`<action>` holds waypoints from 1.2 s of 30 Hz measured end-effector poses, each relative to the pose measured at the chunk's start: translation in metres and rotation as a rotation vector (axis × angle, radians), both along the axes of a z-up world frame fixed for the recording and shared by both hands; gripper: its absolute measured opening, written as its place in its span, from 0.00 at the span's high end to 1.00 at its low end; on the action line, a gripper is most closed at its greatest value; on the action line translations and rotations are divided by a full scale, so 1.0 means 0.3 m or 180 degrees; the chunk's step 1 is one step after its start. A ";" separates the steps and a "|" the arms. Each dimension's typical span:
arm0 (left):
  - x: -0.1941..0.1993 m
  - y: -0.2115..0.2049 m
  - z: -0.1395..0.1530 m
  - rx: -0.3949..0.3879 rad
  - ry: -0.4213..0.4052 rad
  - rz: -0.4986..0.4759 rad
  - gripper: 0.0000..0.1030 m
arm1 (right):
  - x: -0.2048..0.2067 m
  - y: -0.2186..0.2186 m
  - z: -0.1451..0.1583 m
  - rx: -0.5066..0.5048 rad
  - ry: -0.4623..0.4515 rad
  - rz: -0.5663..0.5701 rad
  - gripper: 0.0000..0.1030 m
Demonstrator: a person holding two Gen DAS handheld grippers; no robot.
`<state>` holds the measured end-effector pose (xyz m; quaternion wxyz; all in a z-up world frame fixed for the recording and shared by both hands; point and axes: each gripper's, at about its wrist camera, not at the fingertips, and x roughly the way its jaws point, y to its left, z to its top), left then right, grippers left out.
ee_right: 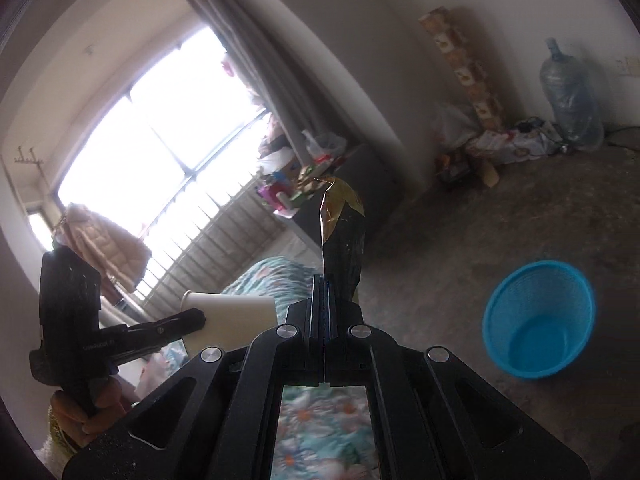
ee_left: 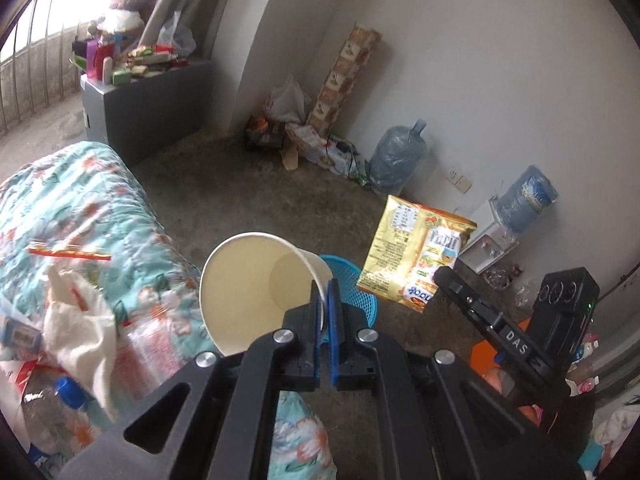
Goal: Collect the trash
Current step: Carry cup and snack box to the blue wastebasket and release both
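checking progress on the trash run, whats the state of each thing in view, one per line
paper cup: empty, on its side, rim pinched in left gripper
snack bag: held up off the floor by right gripper
blue basket: upright on floor, empty
tissue: crumpled, lying on bed
water jug: upright by wall

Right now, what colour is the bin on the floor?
Bright blue mesh bin, empty; clearest in the right wrist view.
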<state>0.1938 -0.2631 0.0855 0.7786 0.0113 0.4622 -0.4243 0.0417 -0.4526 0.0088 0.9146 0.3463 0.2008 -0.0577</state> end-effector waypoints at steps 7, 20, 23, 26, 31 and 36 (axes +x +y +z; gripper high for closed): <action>0.200 -0.407 -0.247 0.0531 0.0534 -0.0025 0.98 | 0.072 -0.249 -0.248 0.0333 0.0499 -0.0446 1.00; 0.204 -0.952 -0.588 0.0878 0.0979 -0.0273 0.97 | 0.029 -0.599 -0.651 0.1446 0.0914 -0.1032 1.00; 0.170 -1.030 -0.663 0.1005 0.0952 -0.0325 0.91 | 0.040 -0.656 -0.766 0.1725 0.1080 -0.1064 0.90; 0.157 -1.075 -0.741 0.1183 0.0991 -0.0285 0.56 | 0.043 -0.691 -0.878 0.1888 0.1413 -0.1184 0.51; 0.147 -1.061 -0.764 0.1179 0.1017 -0.0265 0.49 | -0.013 -0.700 -0.989 0.1988 0.1815 -0.1407 0.49; 0.130 -1.026 -0.691 0.1142 0.0780 -0.0330 0.44 | -0.078 -0.674 -0.962 0.1927 0.1729 -0.1639 0.46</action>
